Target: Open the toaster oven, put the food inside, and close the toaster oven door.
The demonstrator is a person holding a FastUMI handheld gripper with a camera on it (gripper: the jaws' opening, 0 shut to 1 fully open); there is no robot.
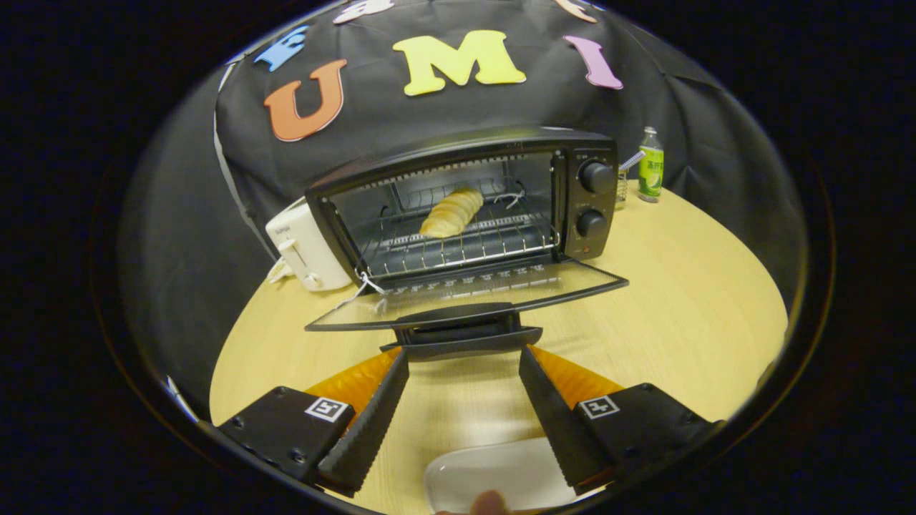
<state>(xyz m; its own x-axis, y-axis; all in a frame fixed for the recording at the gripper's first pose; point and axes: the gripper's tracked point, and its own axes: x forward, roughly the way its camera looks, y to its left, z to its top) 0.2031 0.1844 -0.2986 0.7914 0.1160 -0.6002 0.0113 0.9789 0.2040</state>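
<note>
One step remains: shutting the toaster oven [465,207] door [465,297].
Fingers [372,411] spread wide and empty, tips flanking the door handle [461,332] at centre frame, probably to lift it; the food [451,212] already lies on the rack [465,247].

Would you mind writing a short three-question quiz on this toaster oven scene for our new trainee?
1. True or false: the oven door is closed.
2. Where is the bread? A) on the white plate B) on the rack inside the oven C) between the fingers
3. Fill in: the gripper is ____, its fingertips just short of the door handle.

Key:
1. False; it lies folded down, fully open.
2. B.
3. Open; nothing is between the fingers.
</note>
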